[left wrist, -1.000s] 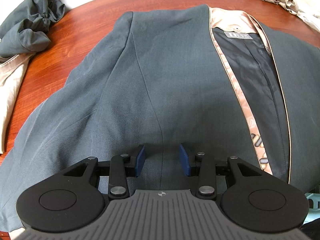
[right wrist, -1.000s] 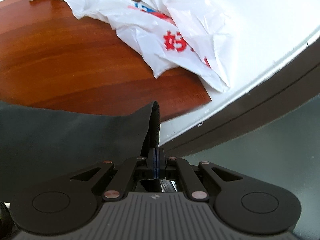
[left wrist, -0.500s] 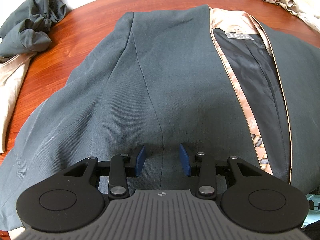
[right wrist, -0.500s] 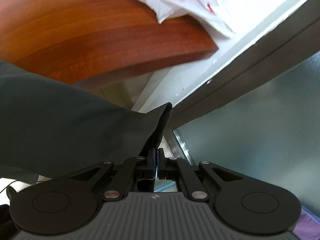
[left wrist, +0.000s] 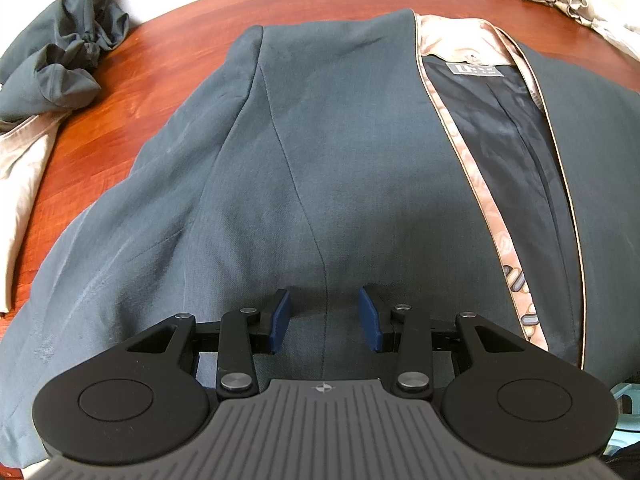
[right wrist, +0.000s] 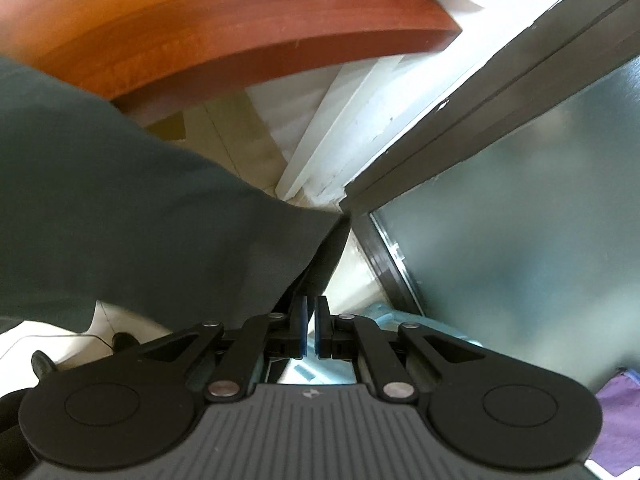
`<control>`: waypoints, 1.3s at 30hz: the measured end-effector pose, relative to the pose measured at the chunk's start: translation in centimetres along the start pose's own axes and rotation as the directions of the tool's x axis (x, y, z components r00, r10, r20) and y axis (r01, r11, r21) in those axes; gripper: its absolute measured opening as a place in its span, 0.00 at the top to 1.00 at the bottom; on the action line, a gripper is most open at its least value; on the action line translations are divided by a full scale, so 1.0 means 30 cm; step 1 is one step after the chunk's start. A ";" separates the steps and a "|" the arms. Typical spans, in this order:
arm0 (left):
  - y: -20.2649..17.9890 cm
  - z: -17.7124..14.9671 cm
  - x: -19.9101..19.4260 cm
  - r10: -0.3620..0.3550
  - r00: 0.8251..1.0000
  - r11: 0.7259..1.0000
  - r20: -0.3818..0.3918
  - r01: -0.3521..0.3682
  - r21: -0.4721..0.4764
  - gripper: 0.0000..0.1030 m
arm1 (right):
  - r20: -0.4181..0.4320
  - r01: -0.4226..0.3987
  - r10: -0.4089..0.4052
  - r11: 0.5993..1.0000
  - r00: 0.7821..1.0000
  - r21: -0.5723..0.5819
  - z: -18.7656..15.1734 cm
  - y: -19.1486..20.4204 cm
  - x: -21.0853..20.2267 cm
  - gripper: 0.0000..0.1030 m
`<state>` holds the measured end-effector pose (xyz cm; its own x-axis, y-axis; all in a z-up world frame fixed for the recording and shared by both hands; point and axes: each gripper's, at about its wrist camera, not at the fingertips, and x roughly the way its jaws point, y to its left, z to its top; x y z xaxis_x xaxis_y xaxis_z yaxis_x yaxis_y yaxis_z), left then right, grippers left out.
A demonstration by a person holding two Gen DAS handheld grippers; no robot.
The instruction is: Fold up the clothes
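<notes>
My left camera looks steeply down along my left tongs (left wrist: pixel 325 320) from close above the grey jacket (left wrist: pixel 320 152), which is spread on the desk (left wrist: pixel 132 92) and fills most of the view. My right camera, beside the desk's edge, faces down past the rim along my right tongs (right wrist: pixel 310 328) to the floor (right wrist: pixel 240 136). Both views share the jacket and the red-brown desk.

Jacket (left wrist: pixel 320 140) on table (left wrist: pixel 140 80)
</notes>
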<state>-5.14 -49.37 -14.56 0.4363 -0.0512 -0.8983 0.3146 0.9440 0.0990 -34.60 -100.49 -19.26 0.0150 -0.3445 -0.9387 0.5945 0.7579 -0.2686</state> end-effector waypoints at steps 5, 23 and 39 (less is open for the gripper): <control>0.003 0.001 0.003 -0.003 1.000 1.000 -0.001 0.003 -0.006 0.59 | 0.031 -0.021 0.021 1.000 0.999 0.003 0.009 0.021 -0.029 0.93; 0.016 0.004 0.013 0.000 1.000 1.000 -0.005 0.000 -0.031 0.55 | 0.233 -0.322 0.405 0.890 0.884 -0.323 0.247 0.475 -0.376 0.48; 0.017 0.026 -0.014 0.021 1.000 0.997 0.013 -0.020 -0.072 0.54 | 0.205 -0.414 0.533 0.802 0.821 -0.431 0.425 0.852 -0.439 0.28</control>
<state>-4.50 -49.14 -13.81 0.4536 -0.0359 -0.8905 0.2442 0.9659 0.0855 -9.35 -83.65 -11.00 0.4939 0.0084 -0.8695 0.1244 0.9890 0.0802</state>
